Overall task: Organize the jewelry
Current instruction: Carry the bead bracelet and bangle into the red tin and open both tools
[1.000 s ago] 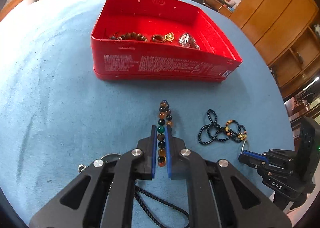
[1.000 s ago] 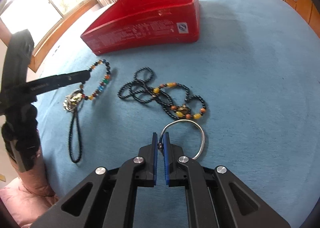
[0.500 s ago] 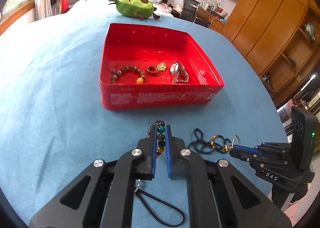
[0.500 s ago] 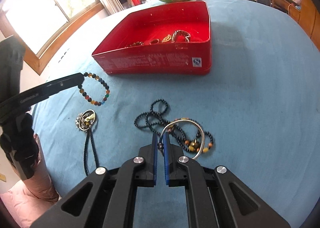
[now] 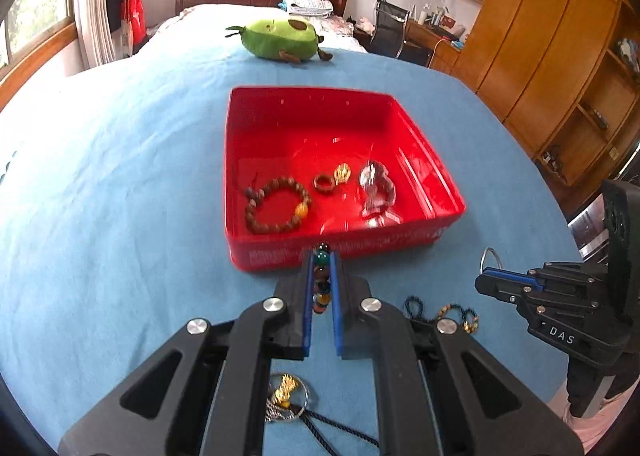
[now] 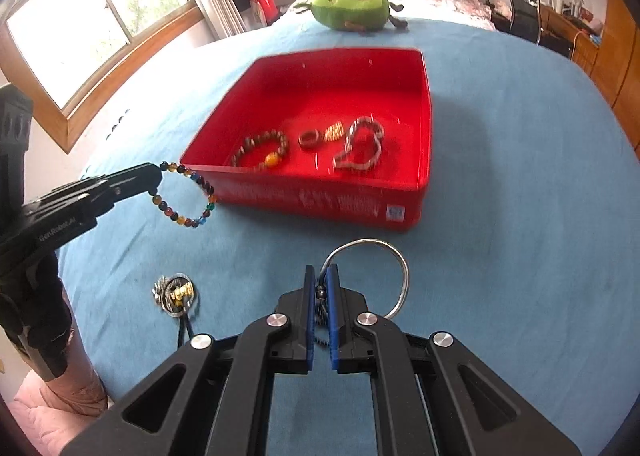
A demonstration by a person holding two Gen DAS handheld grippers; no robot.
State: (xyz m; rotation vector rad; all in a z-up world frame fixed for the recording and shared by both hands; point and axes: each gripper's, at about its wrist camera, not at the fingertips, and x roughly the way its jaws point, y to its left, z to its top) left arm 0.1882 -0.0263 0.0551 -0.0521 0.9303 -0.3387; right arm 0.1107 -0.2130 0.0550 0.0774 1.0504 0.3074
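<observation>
My left gripper is shut on a multicoloured bead bracelet and holds it in the air just before the near wall of the red tin; it also shows in the right wrist view. My right gripper is shut on a silver bangle, lifted off the cloth; it also shows in the left wrist view. The tin holds a brown bead bracelet, a brown ring, a gold piece and a silver chain bracelet.
A black bead necklace with coloured beads lies on the blue cloth between the grippers. A round pendant on a black cord lies near the front, also under the left gripper. A green plush toy sits behind the tin.
Both grippers have risen and moved toward the tin, each carrying its piece: the bead bracelet and the bangle have left the cloth. The black necklace and pendant stayed down.
</observation>
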